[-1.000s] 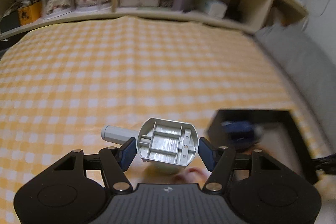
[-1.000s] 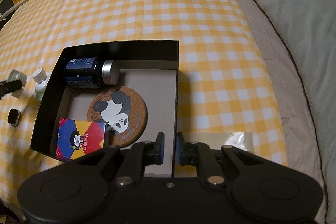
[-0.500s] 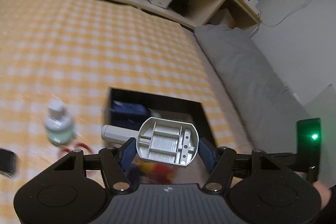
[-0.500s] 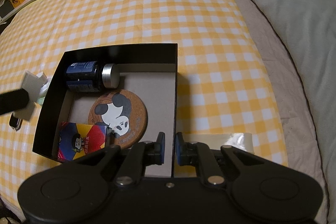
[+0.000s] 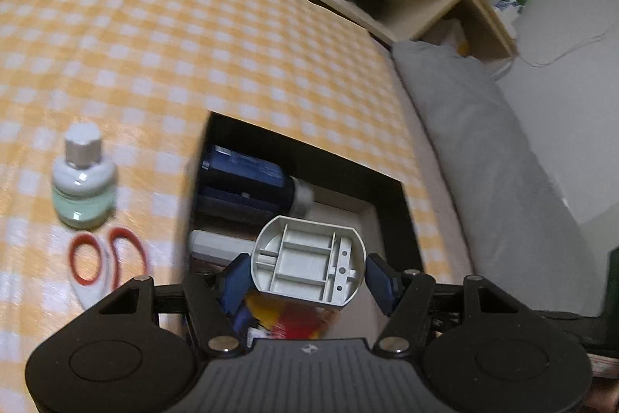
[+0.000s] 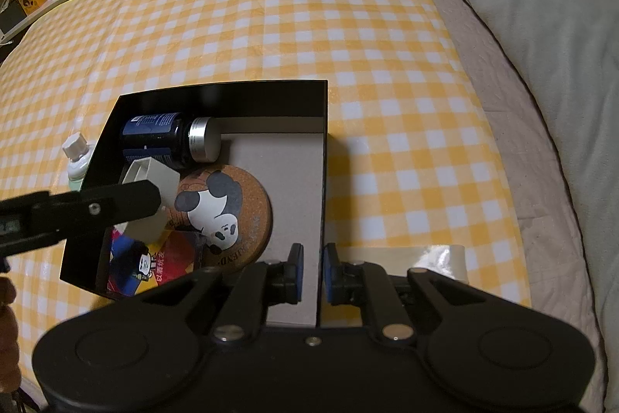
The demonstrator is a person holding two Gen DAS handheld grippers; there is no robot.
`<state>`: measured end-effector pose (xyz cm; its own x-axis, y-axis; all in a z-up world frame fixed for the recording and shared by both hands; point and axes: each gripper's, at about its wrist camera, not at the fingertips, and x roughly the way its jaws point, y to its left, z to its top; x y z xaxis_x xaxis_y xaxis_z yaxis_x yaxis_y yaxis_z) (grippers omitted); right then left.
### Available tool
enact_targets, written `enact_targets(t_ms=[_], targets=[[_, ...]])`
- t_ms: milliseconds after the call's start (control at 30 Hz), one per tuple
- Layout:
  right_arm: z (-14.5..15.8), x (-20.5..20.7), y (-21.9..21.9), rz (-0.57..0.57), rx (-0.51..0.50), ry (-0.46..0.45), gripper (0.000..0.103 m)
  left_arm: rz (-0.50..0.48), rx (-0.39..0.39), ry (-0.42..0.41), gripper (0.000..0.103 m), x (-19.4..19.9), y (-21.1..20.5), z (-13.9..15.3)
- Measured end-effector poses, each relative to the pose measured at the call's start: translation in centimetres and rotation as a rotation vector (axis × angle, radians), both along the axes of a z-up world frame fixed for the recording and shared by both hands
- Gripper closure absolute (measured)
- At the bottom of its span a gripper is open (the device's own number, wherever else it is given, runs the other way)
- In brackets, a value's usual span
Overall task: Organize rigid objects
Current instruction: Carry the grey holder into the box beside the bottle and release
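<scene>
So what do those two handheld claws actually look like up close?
Both look alike: matte black plastic bodies with round discs on either side, angular linkage arms joined by silver pins, and dark blue pads on the fingers. The left claw has a ribbed grey centre plate with a tiny emblem; the right claw shows plain black.

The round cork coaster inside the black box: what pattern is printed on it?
A black-and-white cartoon panda on the round cork coaster, seen best in the right wrist view.

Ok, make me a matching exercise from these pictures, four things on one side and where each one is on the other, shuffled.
Things:
1. dark blue bottle
2. panda coaster
3. grey plastic part
4. red-handled scissors

Places:
A. between the left gripper's fingers
B. on the checked cloth, outside the black box
C. lying along the box's far wall
D. flat on the box floor

Pairs: 1-C, 2-D, 3-A, 4-B
</scene>
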<state>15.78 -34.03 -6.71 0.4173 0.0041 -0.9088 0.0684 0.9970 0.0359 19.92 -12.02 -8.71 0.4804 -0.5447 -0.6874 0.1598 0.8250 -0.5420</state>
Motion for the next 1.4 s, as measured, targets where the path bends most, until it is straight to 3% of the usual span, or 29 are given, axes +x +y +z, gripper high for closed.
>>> enact_targets(t_ms=[167,233,333,667,700,733,767,833,900,1067,1133,1200,1300,1400], targets=[[0.0,0.0,0.0,0.002,0.0,0.0,0.091,0.05,0.014,-0.013,0.035,0.1,0.5,-0.3],[0.0,0.0,0.0,0.004,0.001,-0.001,0.091,0.041,-0.004,-0.013,0.024,0.1,0.6,-0.1],[0.1,-0.1,0.0,0.012,0.005,-0.001,0.091,0.026,0.0,-0.008,0.016,-0.1,0.1,0.2],[0.0,-0.1,0.0,0.016,0.004,-0.001,0.091,-0.055,0.059,0.026,0.016,-0.5,-0.7,0.4],[0.0,-0.2,0.0,0.016,0.004,0.0,0.091,-0.068,0.06,0.027,0.024,-0.6,-0.7,0.5],[0.0,-0.1,0.0,0.016,0.005,-0.001,0.091,-0.079,0.064,0.03,0.041,-0.6,-0.8,0.5],[0.0,-0.1,0.0,0.016,0.005,-0.001,0.091,-0.089,0.079,0.04,0.048,-0.5,-0.9,0.5],[0.0,-0.1,0.0,0.017,0.005,-0.001,0.091,-0.099,0.115,0.046,0.077,-0.5,-0.9,0.5],[0.0,-0.2,0.0,0.017,0.005,-0.001,0.091,-0.106,0.151,0.046,0.095,-0.5,-1.1,0.4],[0.0,-0.1,0.0,0.017,0.005,-0.001,0.091,-0.117,0.09,0.055,0.094,0.0,-0.6,-0.5],[0.0,-0.1,0.0,0.017,0.004,-0.001,0.091,-0.096,0.041,0.053,0.085,0.4,-0.2,-1.0],[0.0,-0.2,0.0,0.018,0.005,-0.001,0.091,-0.103,0.023,0.053,0.084,0.8,0.0,-1.4],[0.0,-0.2,0.1,0.021,0.013,0.0,0.091,-0.112,0.04,0.047,0.081,0.7,-0.1,-1.2],[0.0,-0.2,0.1,0.026,0.011,0.0,0.091,-0.13,0.052,0.037,0.067,0.4,-0.4,-0.7]])
